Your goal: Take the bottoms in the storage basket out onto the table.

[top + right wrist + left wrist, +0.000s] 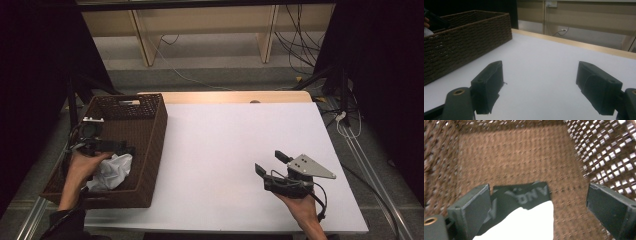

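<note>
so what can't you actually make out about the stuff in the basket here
- White bundle: material unclear in the high view; cut off by the bottom edge in the left gripper view.
- Black tag: lettering blurred, partly covered by the bundle.
- Basket floor: hidden by the left gripper and hand.

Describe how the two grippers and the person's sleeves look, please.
Both grippers are black, each with two blocky dark jaws. The right gripper carries a grey three-cornered plate dotted with small holes, and a black cable loops from it by the wrist. In the gripper views a brass-coloured ring sits at the base of one jaw. The left gripper is black too. A dark sleeve covers the left forearm.
</note>
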The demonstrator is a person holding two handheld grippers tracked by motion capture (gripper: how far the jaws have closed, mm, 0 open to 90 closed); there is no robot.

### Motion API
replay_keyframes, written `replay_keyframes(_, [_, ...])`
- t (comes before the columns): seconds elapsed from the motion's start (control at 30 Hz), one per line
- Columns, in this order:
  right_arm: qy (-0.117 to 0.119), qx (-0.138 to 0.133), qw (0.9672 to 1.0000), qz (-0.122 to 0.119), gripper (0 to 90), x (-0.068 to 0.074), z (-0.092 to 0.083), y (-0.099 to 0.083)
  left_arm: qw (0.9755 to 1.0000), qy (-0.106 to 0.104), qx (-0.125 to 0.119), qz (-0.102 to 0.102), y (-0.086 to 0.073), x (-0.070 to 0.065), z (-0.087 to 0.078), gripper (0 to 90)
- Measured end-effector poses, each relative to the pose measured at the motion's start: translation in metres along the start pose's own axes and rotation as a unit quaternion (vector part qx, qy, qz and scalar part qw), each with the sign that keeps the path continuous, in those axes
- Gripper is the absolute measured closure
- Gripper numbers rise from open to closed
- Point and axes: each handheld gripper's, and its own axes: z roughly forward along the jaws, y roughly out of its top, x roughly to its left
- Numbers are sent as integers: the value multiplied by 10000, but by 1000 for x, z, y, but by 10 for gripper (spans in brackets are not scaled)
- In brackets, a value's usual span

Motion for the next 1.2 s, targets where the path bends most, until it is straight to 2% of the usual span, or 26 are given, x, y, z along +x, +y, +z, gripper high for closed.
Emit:
replay_keyframes(0.1, [9, 11, 10000, 1, 230, 0, 0, 0, 9999, 117, 101, 13, -1, 4, 1, 58])
replay_keyframes(0.13, [4, 28, 10000, 1, 230, 0, 0, 0, 9995, 236, 219, 50, -3, 7, 3, 58])
replay_keyframes(0.2, [20, 35, 10000, 1, 230, 0, 1, 0, 9993, 279, 240, 58, -3, 8, 4, 59])
replay_keyframes(0.43, [21, 29, 10000, -6, 231, 0, 1, 0, 9984, 261, 490, 76, -4, 12, 1, 64])
replay_keyframes(0.5, [21, 45, 10000, -3, 231, 0, 0, 0, 9970, 320, 701, 99, -5, 15, 0, 69])
replay_keyframes(0.73, [32, 49, 10000, -15, 232, 0, 2, -1, 9943, 385, 986, 141, -9, 24, -1, 78])
replay_keyframes(0.93, [43, 66, 10000, -16, 234, 1, 2, -1, 9895, 416, 1370, 190, -15, 28, 5, 88])
replay_keyframes(1.2, [44, 88, 10000, -19, 235, 0, 2, -1, 9865, 395, 1578, 168, -18, 32, 9, 104])
